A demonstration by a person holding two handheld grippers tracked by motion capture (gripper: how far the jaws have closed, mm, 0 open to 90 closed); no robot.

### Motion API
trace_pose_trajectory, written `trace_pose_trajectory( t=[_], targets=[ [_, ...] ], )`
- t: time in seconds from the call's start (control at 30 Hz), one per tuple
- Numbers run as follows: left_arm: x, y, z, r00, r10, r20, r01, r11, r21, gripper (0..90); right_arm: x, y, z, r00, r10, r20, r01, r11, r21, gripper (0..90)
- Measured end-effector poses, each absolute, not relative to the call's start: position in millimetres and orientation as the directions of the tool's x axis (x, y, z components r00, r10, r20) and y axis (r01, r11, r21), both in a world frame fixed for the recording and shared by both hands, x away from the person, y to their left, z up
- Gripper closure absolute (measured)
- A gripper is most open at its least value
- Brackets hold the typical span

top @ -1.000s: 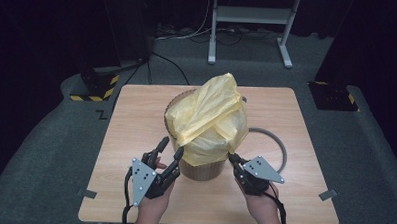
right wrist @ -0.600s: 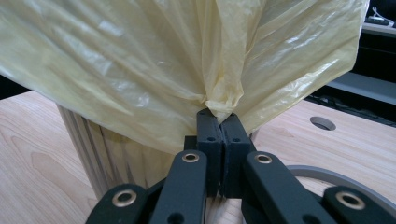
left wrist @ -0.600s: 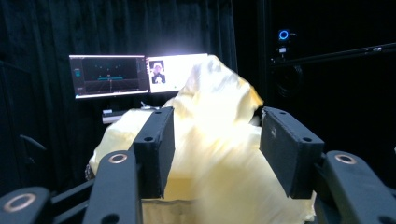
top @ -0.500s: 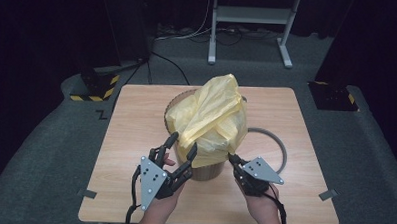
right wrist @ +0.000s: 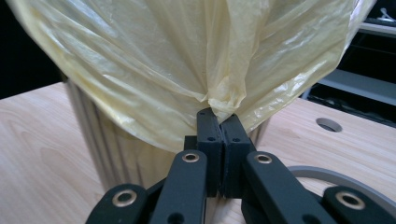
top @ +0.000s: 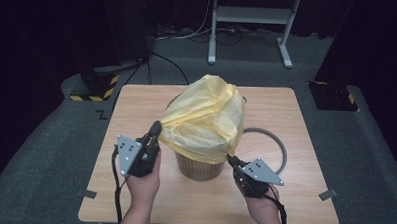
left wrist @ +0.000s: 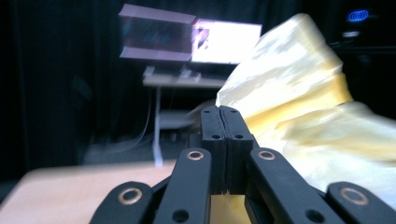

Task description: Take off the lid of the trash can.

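A yellow plastic bag (top: 206,117) is draped over a ribbed tan bin (top: 197,167) in the middle of the wooden table (top: 136,105). My left gripper (top: 156,126) is at the bag's left edge. Its jaws have just been closing and now stand shut, with the film's edge meeting the tips (left wrist: 219,109) and the bag (left wrist: 299,84) billowing to their right. My right gripper (top: 231,159) is at the bag's lower right hem. In the right gripper view it (right wrist: 217,114) is shut on a gathered pinch of the bag (right wrist: 163,60) in front of the bin (right wrist: 93,140).
A grey hoop (top: 282,150) lies on the table to the right of the bin, close to my right hand. A small round hole (right wrist: 328,124) is cut in the tabletop. White stand legs (top: 249,23) and black-yellow striped blocks (top: 94,91) sit on the floor beyond.
My left gripper went from open beside the bag's lower left hem to shut, and moved left and away from the bin, drawing the bag's edge outward. The right gripper kept still.
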State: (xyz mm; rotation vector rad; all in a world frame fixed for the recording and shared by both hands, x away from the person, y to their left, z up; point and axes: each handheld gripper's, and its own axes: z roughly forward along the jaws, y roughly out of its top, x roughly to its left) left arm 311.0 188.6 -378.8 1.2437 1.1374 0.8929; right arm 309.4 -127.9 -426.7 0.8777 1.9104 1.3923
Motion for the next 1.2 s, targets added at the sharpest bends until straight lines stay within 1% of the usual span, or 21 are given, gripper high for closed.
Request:
trace_pose_trajectory(
  t=[0.1,0.13,0.17,0.23,0.33,0.37,0.43,0.47,0.5,0.53,0.63,0.67,0.73,0.83,0.9,0.97,1.0,1.1,1.17,1.2],
  targets=[
    [330,193,-402,0.221,0.962,-0.161,0.159,0.127,0.979,89.2,307,-122,-427,-0.603,0.790,-0.110,0.145,0.245,0.959,89.1],
    [335,193,-410,0.233,0.956,-0.179,0.183,0.137,0.973,89.1,307,-121,-427,-0.601,0.791,-0.112,0.145,0.246,0.958,89.1],
    [339,192,-416,0.252,0.950,-0.186,0.197,0.138,0.971,89.1,308,-121,-428,-0.600,0.792,-0.112,0.146,0.246,0.958,89.1],
    [342,187,-425,0.271,0.947,-0.173,0.212,0.117,0.970,89.0,310,-123,-430,-0.593,0.797,-0.113,0.154,0.251,0.956,89.1],
    [336,175,-436,0.306,0.942,-0.141,0.221,0.073,0.972,88.9,317,-128,-436,-0.573,0.812,-0.109,0.178,0.254,0.951,89.2],
    [331,172,-440,0.299,0.946,-0.124,0.213,0.060,0.975,88.9,319,-131,-439,-0.564,0.818,-0.113,0.183,0.257,0.949,89.1],
    [322,172,-446,0.317,0.939,-0.129,0.209,0.064,0.976,88.7,324,-136,-444,-0.548,0.830,-0.106,0.207,0.257,0.944,89.0],
    [318,172,-447,0.311,0.943,-0.117,0.203,0.054,0.978,87.7,325,-139,-446,-0.543,0.833,-0.105,0.212,0.257,0.943,88.7],
    [315,173,-446,0.303,0.947,-0.105,0.195,0.047,0.980,82.6,326,-141,-445,-0.536,0.838,-0.103,0.214,0.252,0.944,87.5],
    [312,176,-443,0.297,0.948,-0.110,0.179,0.057,0.982,79.2,325,-143,-443,-0.526,0.844,-0.100,0.213,0.245,0.946,83.3],
    [301,186,-430,0.277,0.953,-0.125,0.098,0.101,0.990,68.7,319,-149,-429,-0.511,0.853,-0.104,0.173,0.221,0.960,74.3],
    [297,189,-425,0.270,0.955,-0.122,0.066,0.108,0.992,66.7,316,-150,-424,-0.505,0.856,-0.109,0.156,0.215,0.964,71.6],
    [292,193,-414,0.265,0.958,-0.114,0.013,0.114,0.993,66.3,311,-153,-416,-0.498,0.860,-0.116,0.127,0.205,0.970,70.2],
    [294,196,-399,0.246,0.967,-0.064,-0.044,0.077,0.996,67.6,305,-154,-406,-0.505,0.856,-0.107,0.105,0.184,0.977,67.3],
    [307,200,-389,0.244,0.968,-0.059,-0.043,0.072,0.997,68.1,301,-154,-403,-0.505,0.856,-0.106,0.100,0.180,0.979,65.4],
    [324,202,-381,0.231,0.973,-0.026,-0.049,0.038,0.998,69.0,298,-153,-401,-0.497,0.861,-0.110,0.086,0.175,0.981,65.3],
    [335,203,-378,0.229,0.973,-0.015,-0.041,0.025,0.999,71.1,298,-152,-399,-0.483,0.868,-0.117,0.073,0.174,0.982,65.6],
    [372,203,-380,0.239,0.971,-0.026,0.048,0.015,0.999,76.0,305,-150,-393,-0.444,0.888,-0.117,0.058,0.159,0.985,67.5],
    [387,197,-391,0.260,0.965,-0.025,0.113,-0.005,0.994,81.3,314,-146,-394,-0.441,0.890,-0.120,0.071,0.167,0.983,67.0],
    [389,193,-397,0.270,0.963,-0.017,0.124,-0.017,0.992,84.5,318,-144,-396,-0.439,0.890,-0.125,0.082,0.177,0.981,66.9]
  ],
)
